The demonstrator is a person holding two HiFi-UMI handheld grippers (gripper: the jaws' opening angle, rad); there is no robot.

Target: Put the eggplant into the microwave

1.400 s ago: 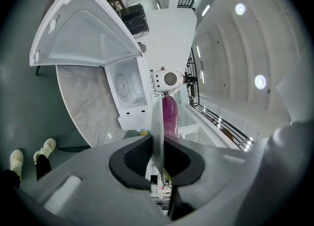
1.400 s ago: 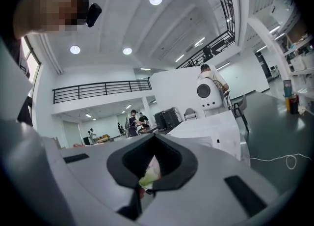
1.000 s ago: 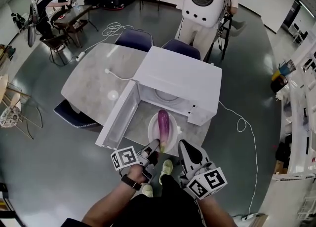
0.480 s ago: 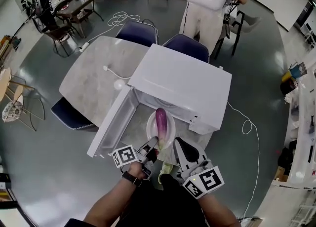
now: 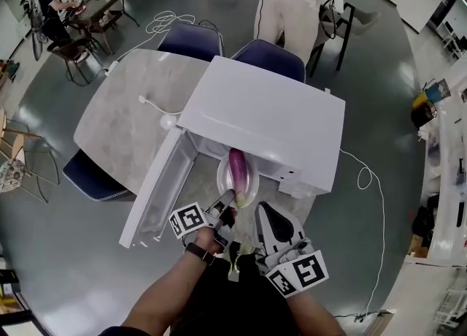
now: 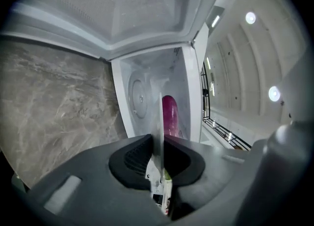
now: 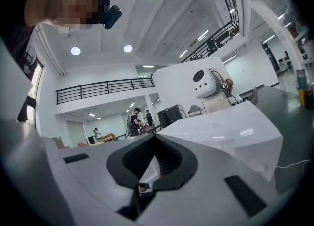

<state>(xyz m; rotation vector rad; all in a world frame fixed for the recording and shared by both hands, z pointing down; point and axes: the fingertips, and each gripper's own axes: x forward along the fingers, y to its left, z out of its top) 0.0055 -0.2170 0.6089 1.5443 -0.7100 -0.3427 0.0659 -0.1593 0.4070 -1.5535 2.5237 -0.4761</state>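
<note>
A purple eggplant (image 5: pixel 238 167) lies on a white plate (image 5: pixel 222 178) at the mouth of the white microwave (image 5: pixel 270 119), its far end under the oven's top edge. My left gripper (image 5: pixel 226 201) is shut on the plate's near rim. In the left gripper view the rim (image 6: pixel 160 122) runs edge-on between the pads of that gripper (image 6: pixel 161 144), with the eggplant (image 6: pixel 170 114) beyond it and the oven's turntable (image 6: pixel 138 97) in the cavity. My right gripper (image 5: pixel 261 212) hangs just right of the plate, shut and holding nothing; the right gripper view shows this gripper (image 7: pixel 153 160) beside the oven's outer wall (image 7: pixel 230 131).
The microwave door (image 5: pixel 155 190) stands swung open to the left, over the grey table (image 5: pixel 124 119). A white cord (image 5: pixel 157 105) lies on the tabletop. Blue chairs (image 5: pixel 191 39) stand at the far side, and a person in white (image 5: pixel 288 2) stands behind them.
The plate with the eggplant has moved forward, from in front of the oven to partly inside its opening. Both grippers have advanced with it toward the microwave.
</note>
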